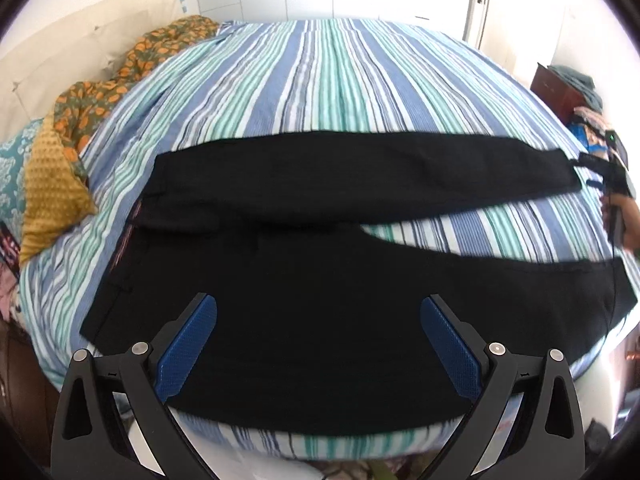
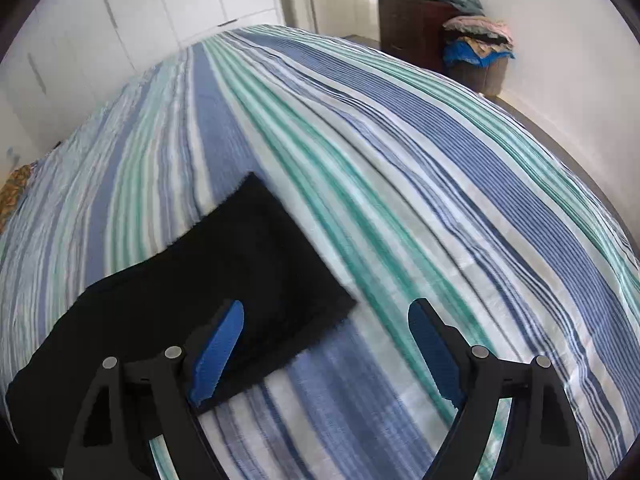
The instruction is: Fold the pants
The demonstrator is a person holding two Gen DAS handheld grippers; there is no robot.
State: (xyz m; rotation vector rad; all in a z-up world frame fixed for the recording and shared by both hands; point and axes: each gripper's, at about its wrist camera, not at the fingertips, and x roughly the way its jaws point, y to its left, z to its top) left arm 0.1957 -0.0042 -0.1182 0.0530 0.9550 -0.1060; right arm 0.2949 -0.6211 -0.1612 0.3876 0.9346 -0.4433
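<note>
Black pants lie spread flat across a striped bed, waistband at the left, both legs running right with a gap between them. My left gripper is open and empty, held above the seat of the pants. My right gripper is open and empty over the cuff end of one black leg; its left finger is over the cloth, its right finger over bare sheet. The right gripper also shows in the left wrist view at the far leg's cuff.
Patterned and mustard cloths are heaped at the bed's left by a cream headboard. White wardrobe doors stand behind. A dark dresser and a pile of laundry stand by the far wall.
</note>
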